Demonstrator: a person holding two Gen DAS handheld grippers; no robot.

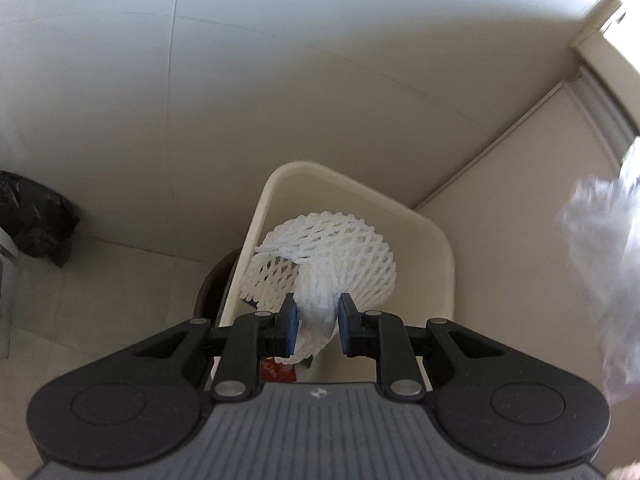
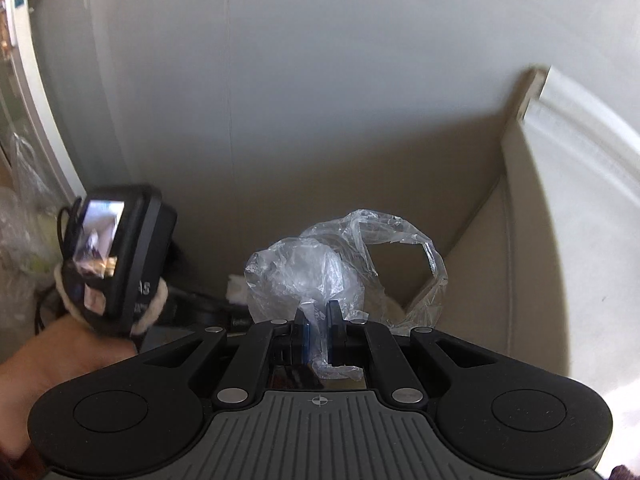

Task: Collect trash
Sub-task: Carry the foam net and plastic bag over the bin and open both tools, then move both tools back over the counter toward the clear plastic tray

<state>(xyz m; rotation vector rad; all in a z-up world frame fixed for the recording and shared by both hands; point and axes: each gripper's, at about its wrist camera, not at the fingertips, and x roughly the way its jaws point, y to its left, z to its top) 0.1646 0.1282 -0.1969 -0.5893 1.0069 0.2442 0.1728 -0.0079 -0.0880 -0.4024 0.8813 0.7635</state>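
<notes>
We seem to be in a home's corner: pale walls [image 1: 280, 80], a tiled floor [image 1: 100, 288], a cream bin [image 1: 420, 236], a black bag [image 1: 36, 216] nearby.

White foam net [image 1: 324, 256] with an open diamond mesh pattern, bunched up. Cream bin [image 1: 352, 188] rim, something red-orange [image 1: 276, 372] poking out inside it. Crumpled black bag [image 1: 36, 216] off on the left. Clear, shiny plastic bag [image 2: 344, 264], see-through with whitish creases. Blue pads [image 1: 291, 328] on matte black fingers, grey ribbed body behind on both grippers. Pale grey-white wall [image 1: 280, 80], beige floor [image 2: 488, 280]. Black device [image 2: 120, 256] with fuzzy off-white strap on the wrist.
</notes>
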